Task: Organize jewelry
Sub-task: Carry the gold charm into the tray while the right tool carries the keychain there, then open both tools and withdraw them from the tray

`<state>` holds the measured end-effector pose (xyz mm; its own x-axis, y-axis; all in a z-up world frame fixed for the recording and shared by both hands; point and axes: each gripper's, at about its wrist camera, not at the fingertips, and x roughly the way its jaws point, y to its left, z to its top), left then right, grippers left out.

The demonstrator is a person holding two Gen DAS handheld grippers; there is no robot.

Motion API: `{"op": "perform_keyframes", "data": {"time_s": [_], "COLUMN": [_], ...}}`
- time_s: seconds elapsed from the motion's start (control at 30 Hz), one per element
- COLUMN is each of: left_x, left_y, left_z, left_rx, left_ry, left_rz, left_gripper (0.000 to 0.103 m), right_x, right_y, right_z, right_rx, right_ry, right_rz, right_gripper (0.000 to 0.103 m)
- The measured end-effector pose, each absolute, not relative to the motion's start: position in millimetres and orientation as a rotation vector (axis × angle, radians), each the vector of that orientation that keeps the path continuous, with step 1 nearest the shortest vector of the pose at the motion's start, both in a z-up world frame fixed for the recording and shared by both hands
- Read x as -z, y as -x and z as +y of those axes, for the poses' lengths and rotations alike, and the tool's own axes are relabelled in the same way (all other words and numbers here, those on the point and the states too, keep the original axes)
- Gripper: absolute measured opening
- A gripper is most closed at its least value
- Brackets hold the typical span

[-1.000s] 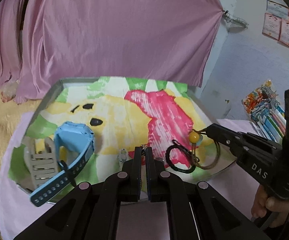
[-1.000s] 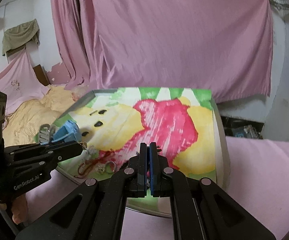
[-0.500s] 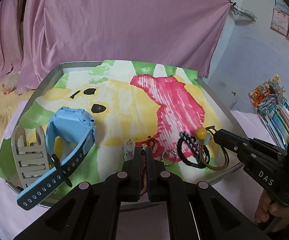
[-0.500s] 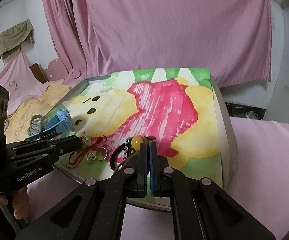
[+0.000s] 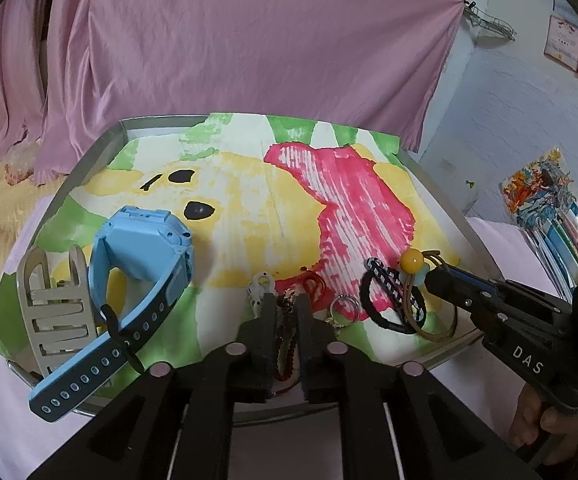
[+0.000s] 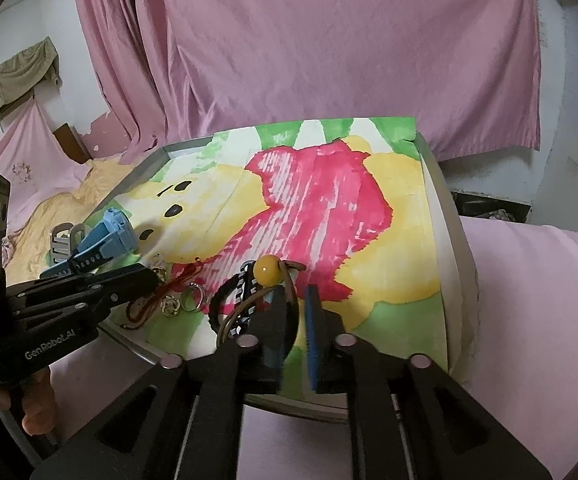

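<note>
Left tongs (image 5: pixel 287 310): low over near edge of tray, jaws a narrow gap apart w/ the red cord between them; a firm pinch can't be confirmed from either view.
Right tongs (image 6: pixel 295 300): jaws apart, blue pad on inner face of right finger; left finger tip sits just beside the brown loop, not clamped on anything.
Tray (image 5: pixel 441 188): metal rim, lined w/ a painted sheet (yellow bear, red shirt, green patches); rests on a pink-covered surface.
Red cord (image 5: pixel 313 280): thin, knotted bracelet, loops on the sheet near centre-front, trails back betw. left tongs' fingers.
Silver clasp (image 5: pixel 260 284): small, just left of left tongs' tip.
Ring (image 5: pixel 345 306): silver, lying on the sheet just right of left tongs.
Black hair tie (image 5: pixel 385 300): round loop w/ a black-white striped section, right-front of tray.
Yellow bead (image 6: pixel 267 270): on a brown elastic loop (image 6: pixel 249 304) that overlaps the black hair tie; bead is nearest the right tongs' tips.
Blue watch (image 5: pixel 141 264): kid-style, pale blue case, strap w/ holes hanging over tray's front-left edge.
Grey hair clip (image 5: pixel 55 308): slatted, just left of the watch, touching its strap.
Person's hands: right hand (image 5: pixel 549 424) grips the right handle at lower right of left view; left hand (image 6: pixel 29 408) grips the left handle at lower left of right view.
Backdrop: pink curtain (image 6: pixel 329 48) behind tray; stack of colourful books (image 5: pixel 549 208) at far right; yellow bedding (image 6: pixel 65 196) at left.
</note>
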<state>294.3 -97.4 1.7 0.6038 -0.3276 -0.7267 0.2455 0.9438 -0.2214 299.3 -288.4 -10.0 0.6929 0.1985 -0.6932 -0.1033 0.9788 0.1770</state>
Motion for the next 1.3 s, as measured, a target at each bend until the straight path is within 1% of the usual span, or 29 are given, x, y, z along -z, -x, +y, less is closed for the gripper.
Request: {"op": "perform_keyframes", "data": {"time_s": [0.03, 0.07, 0.1, 0.27, 0.33, 0.37, 0.4, 0.47, 0.53, 0.57, 0.6, 0.63, 0.7, 0.73, 0.77, 0.8, 0.83, 0.9, 1.0, 1.1, 1.2, 1.3], "left_x": [-1, -2, -2, -5, -6, -7, -9, -12, -15, -17, -18, -19, -22, -23, -25, -27, -28, -31, -33, -35, -38, -41], "left_y": [-294, -294, -294, -293, -292, -291, -290, -287, -285, -284, -282, -280, -278, -276, -274, -271, -269, -263, -260, -256, -250, -243], "left_z": [-97, -97, -96, -96, -95, -94, -93, -90, -89, -88, -88, -87, -85, -85, -85, -86, -85, -83, -78, -73, -68, -65], "left_rx": [0.334, 0.337, 0.339, 0.339, 0.337, 0.336, 0.333, 0.332, 0.327, 0.318, 0.308, 0.302, 0.307, 0.305, 0.296, 0.273, 0.258, 0.247, 0.234, 0.212, 0.192, 0.18], "left_ry": [0.106, 0.11, 0.114, 0.115, 0.116, 0.118, 0.124, 0.142, 0.147, 0.143, 0.139, 0.14, 0.147, 0.144, 0.135, 0.121, 0.114, 0.114, 0.128, 0.14, 0.149, 0.147], "left_rz": [0.859, 0.856, 0.853, 0.836, 0.825, 0.818, 0.808, 0.785, 0.764, 0.755, 0.743, 0.732, 0.716, 0.709, 0.694, 0.676, 0.661, 0.629, 0.611, 0.588, 0.554, 0.516], "left_gripper": [0.017, 0.022, 0.026, 0.028, 0.033, 0.04, 0.05, 0.059, 0.059, 0.061, 0.067, 0.069, 0.075, 0.076, 0.08, 0.088, 0.09, 0.092, 0.092, 0.093, 0.097, 0.097], "right_x": [10, 9, 9, 7, 6, 5, 4, 2, 0, -1, -2, -3, -6, -7, -9, -10, -12, -14, -17, -21, -23, -25], "right_y": [-298, -297, -296, -292, -290, -290, -289, -287, -284, -283, -281, -280, -276, -273, -271, -268, -266, -262, -257, -251, -247, -242], "right_z": [-289, -290, -290, -293, -295, -296, -297, -298, -299, -299, -300, -301, -303, -304, -305, -305, -307, -307, -308, -307, -307, -306], "right_rx": [-0.167, -0.164, -0.162, -0.133, -0.122, -0.117, -0.112, -0.105, -0.097, -0.093, -0.088, -0.085, -0.072, -0.066, -0.062, -0.056, -0.053, -0.042, -0.033, -0.025, -0.02, -0.016], "right_ry": [-0.13, -0.133, -0.136, -0.129, -0.135, -0.137, -0.137, -0.136, -0.135, -0.135, -0.136, -0.138, -0.143, -0.146, -0.149, -0.152, -0.153, -0.15, -0.145, -0.132, -0.124, -0.12], "right_rz": [0.786, 0.781, 0.776, 0.751, 0.739, 0.731, 0.725, 0.709, 0.693, 0.684, 0.67, 0.661, 0.636, 0.623, 0.609, 0.589, 0.578, 0.554, 0.524, 0.493, 0.468, 0.452], "right_gripper": [0.022, 0.031, 0.034, 0.034, 0.035, 0.035, 0.035, 0.036, 0.042, 0.046, 0.05, 0.052, 0.065, 0.068, 0.073, 0.078, 0.079, 0.085, 0.09, 0.093, 0.095, 0.095]}}
